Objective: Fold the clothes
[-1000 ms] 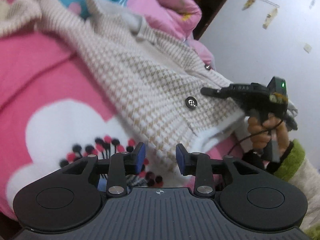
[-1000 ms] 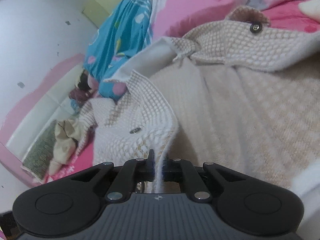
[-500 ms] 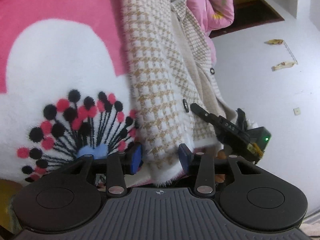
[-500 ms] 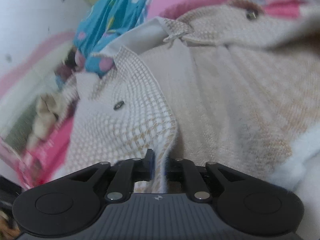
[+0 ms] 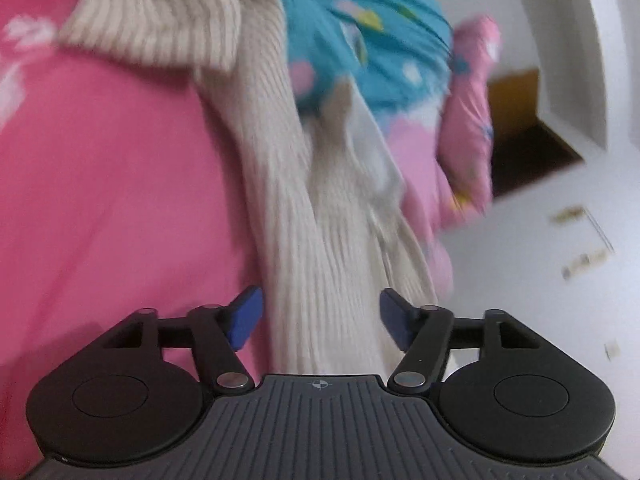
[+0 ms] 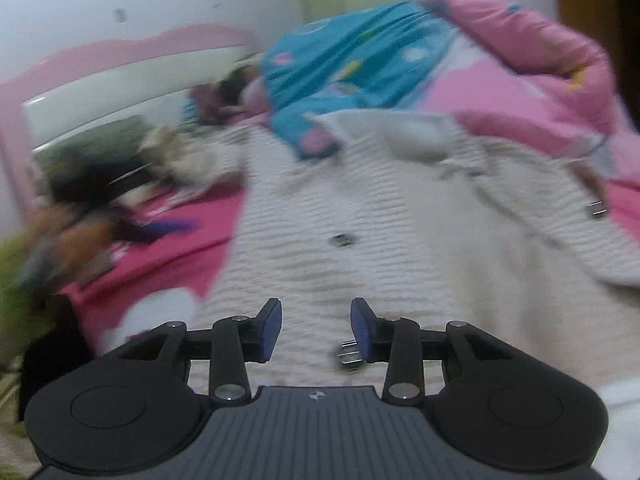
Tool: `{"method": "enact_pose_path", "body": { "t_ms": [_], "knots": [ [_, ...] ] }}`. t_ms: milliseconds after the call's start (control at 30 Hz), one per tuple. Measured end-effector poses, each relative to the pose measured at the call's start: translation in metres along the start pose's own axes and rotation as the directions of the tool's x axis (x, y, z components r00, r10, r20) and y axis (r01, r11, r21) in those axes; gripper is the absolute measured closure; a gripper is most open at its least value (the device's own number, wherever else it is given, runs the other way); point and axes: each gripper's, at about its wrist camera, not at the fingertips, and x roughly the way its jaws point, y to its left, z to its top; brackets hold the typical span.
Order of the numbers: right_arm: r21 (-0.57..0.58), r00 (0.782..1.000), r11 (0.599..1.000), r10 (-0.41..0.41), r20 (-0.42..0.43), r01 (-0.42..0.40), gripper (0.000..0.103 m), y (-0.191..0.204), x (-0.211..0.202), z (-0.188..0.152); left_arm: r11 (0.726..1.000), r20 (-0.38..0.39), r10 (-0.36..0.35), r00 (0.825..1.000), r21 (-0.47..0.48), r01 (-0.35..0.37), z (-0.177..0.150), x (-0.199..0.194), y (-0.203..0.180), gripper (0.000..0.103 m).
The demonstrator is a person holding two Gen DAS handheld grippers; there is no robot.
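Both views are smearing with motion blur here, but the beige houndstooth cardigan [image 6: 400,240] is lying spread across the bed, on the hot-pink blanket [image 5: 112,184], its dark buttons [image 6: 342,240] facing up. The left gripper [image 5: 320,318] is hanging over a long ribbed stretch of the cardigan, likely a sleeve [image 5: 320,264], which is running away from the camera toward a cuff [image 5: 160,28] at the top of the frame; its jaws are opening, the blue pads [image 5: 246,318] standing wide on either side of the knit and not pressing it. The right gripper [image 6: 316,330] is poised over the cardigan's front panel, its jaws opening too, with fabric showing in the gap below and nothing pinched; one button [image 6: 348,354] is sitting just beside the right-hand pad [image 6: 360,330]. Beyond the cardigan, a teal patterned quilt [image 6: 352,60] and a pale pink quilt [image 6: 520,80] are bunching up against the headboard [image 6: 100,96], and a green sleeve [image 6: 16,276] is blurring at the left edge of the right view.
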Motion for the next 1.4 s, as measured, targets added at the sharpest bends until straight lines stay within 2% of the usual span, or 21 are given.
{"method": "enact_pose_path", "body": {
  "t_ms": [100,167,200,233,267,300,400,500,633,733,833,900,933,1000,1100,1133,1200,1267,1333,1400],
  "knots": [
    [-0.021,0.997,0.998,0.055,-0.053,-0.056,0.063,0.018,0.015,-0.006,0.993,0.006,0.113,0.994,-0.049,-0.112,0.035,0.048,0.011,0.035],
    [-0.049,0.995,0.997,0.063,-0.079,-0.067,0.063,0.027,0.02,-0.011,0.99,-0.008,0.131,0.991,-0.056,-0.131,0.048,0.071,0.017,0.039],
    [-0.054,0.994,0.996,0.065,-0.086,-0.07,0.063,0.03,0.021,-0.012,0.989,-0.012,0.137,0.99,-0.058,-0.138,0.051,0.078,0.018,0.046],
    [-0.05,0.993,0.996,0.068,-0.092,-0.073,0.063,0.03,0.023,-0.014,0.988,-0.014,0.144,0.99,-0.061,-0.144,0.054,0.084,0.02,0.061],
    [-0.042,0.993,0.996,0.071,-0.098,-0.075,0.063,0.03,0.025,-0.015,0.988,-0.016,0.144,0.989,-0.048,-0.145,0.055,0.091,0.02,0.071],
    [-0.032,0.992,0.996,0.074,-0.104,-0.078,0.063,0.03,0.028,-0.016,0.988,-0.015,0.148,0.989,-0.031,-0.149,0.056,0.093,0.018,0.091],
    [-0.015,0.987,0.996,0.09,-0.129,-0.093,0.063,0.03,0.037,-0.017,0.984,0.01,0.171,0.985,0.047,-0.171,0.059,0.088,0.004,0.094],
    [-0.018,0.978,0.99,0.137,-0.156,-0.141,0.062,0.036,0.044,-0.017,0.981,0.02,0.177,0.984,0.079,-0.178,0.07,0.07,-0.008,0.095],
    [-0.032,0.959,0.971,0.226,-0.171,-0.235,0.062,0.049,0.058,-0.009,0.97,0.044,0.207,0.977,0.121,-0.211,0.099,0.047,-0.019,0.096],
    [-0.018,0.935,0.949,0.309,-0.174,-0.316,0.062,0.056,0.072,-0.004,0.959,0.079,0.239,0.968,0.135,-0.248,0.126,0.033,-0.017,0.095],
    [-0.019,0.92,0.934,0.349,-0.18,-0.358,0.062,0.062,0.086,-0.004,0.942,0.025,0.304,0.952,0.144,-0.304,0.138,0.048,-0.002,0.094],
    [-0.003,0.919,0.936,0.346,-0.189,-0.353,0.062,0.06,0.093,-0.005,0.924,-0.021,0.36,0.933,0.145,-0.354,0.136,0.064,0.01,0.086],
    [0.015,0.919,0.937,0.346,-0.186,-0.35,0.063,0.056,0.092,-0.005,0.918,-0.041,0.382,0.923,0.132,-0.374,0.133,0.068,0.017,0.083],
    [0.053,0.921,0.938,0.348,-0.177,-0.344,0.063,0.048,0.088,-0.004,0.926,-0.049,0.372,0.927,0.082,-0.367,0.127,0.065,0.021,0.077],
    [0.079,0.939,0.948,0.317,-0.132,-0.309,0.063,0.037,0.067,-0.001,0.914,-0.022,0.401,0.916,0.069,-0.399,0.117,0.048,0.015,0.052],
    [0.095,0.945,0.95,0.306,-0.117,-0.296,0.063,0.033,0.06,0.0,0.908,-0.002,0.414,0.91,0.076,-0.412,0.113,0.039,0.01,0.048],
    [0.14,0.957,0.954,0.278,-0.082,-0.265,0.063,0.019,0.045,0.0,0.898,0.032,0.431,0.902,0.09,-0.432,0.105,0.019,0.002,0.048],
    [0.196,0.969,0.953,0.243,-0.043,-0.231,0.062,0.003,0.03,-0.002,0.898,0.062,0.423,0.904,0.102,-0.427,0.092,-0.011,-0.005,0.048],
    [0.267,0.981,0.946,0.192,-0.006,-0.184,0.061,-0.015,0.019,-0.006,0.907,0.069,0.391,0.918,0.143,-0.397,0.072,-0.033,-0.017,0.048],
    [0.351,0.99,0.926,0.137,0.026,-0.137,0.06,-0.032,0.01,-0.011,0.916,0.008,0.35,0.937,0.208,-0.344,0.04,-0.044,-0.027,0.048]
  ]
}}
